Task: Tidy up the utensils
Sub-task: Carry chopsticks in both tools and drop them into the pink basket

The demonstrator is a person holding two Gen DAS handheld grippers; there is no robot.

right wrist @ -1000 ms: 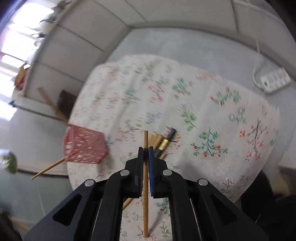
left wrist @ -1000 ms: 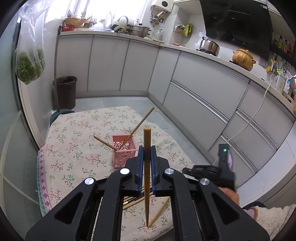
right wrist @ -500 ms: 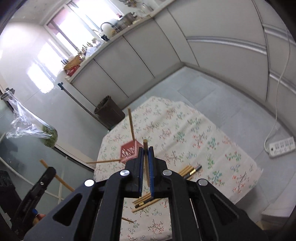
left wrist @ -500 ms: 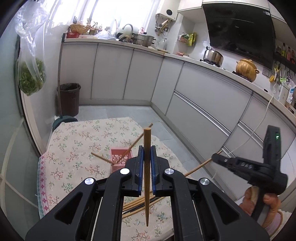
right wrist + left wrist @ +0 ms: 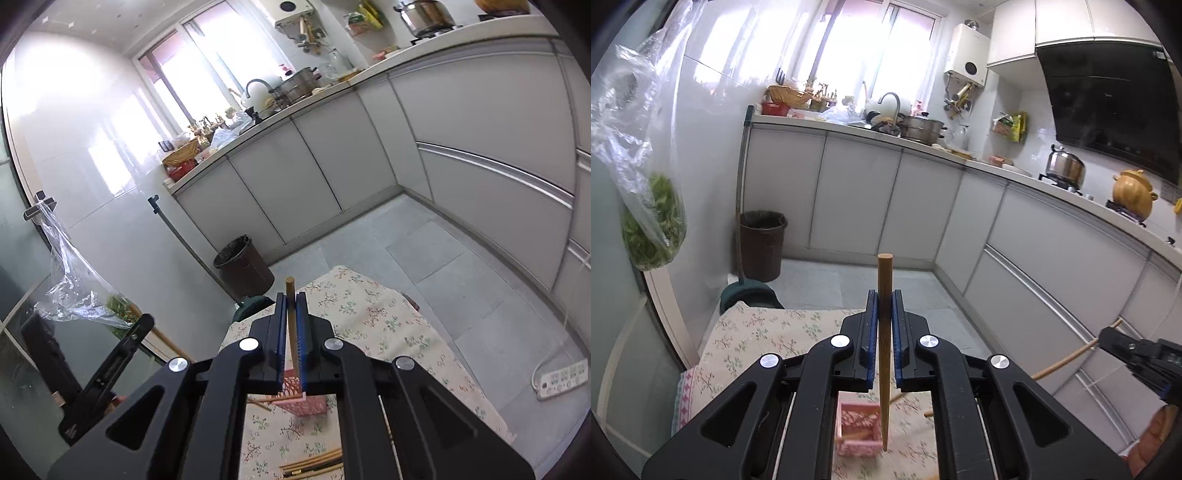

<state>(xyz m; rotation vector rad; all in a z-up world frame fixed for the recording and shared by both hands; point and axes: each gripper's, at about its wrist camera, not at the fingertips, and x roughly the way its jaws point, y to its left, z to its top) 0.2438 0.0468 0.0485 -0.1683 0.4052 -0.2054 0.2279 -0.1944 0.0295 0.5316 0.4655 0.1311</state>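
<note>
Left wrist view: my left hand-held gripper (image 5: pixel 882 354) is pinching a wooden chopstick (image 5: pixel 885 332) upright, its tip hanging just over the near right edge of the pink basket (image 5: pixel 857 428) on the floral-cloth table (image 5: pixel 757 332). To do this well, I'd nudge the tip left so it sits squarely over the opening, keep the stick vertical, then lower before letting go. At far right, the right hand-held gripper (image 5: pixel 1108 338) shows with a chopstick (image 5: pixel 1067 360) slanting out of it. The basket's contents are mostly hidden behind my gripper frame; I make out one stick inside, no more.

Right wrist view: the right hand-held gripper (image 5: pixel 291 343) is pressed onto its own chopstick (image 5: pixel 291 321), with the pink basket (image 5: pixel 306 400) directly below. Loose chopsticks (image 5: pixel 314 465) lie near on the table (image 5: pixel 388 325), cut off by the frame, so I can't count them. The left hand-held gripper (image 5: pixel 144 321) sits at left; its jaws are hard to read here.
</note>
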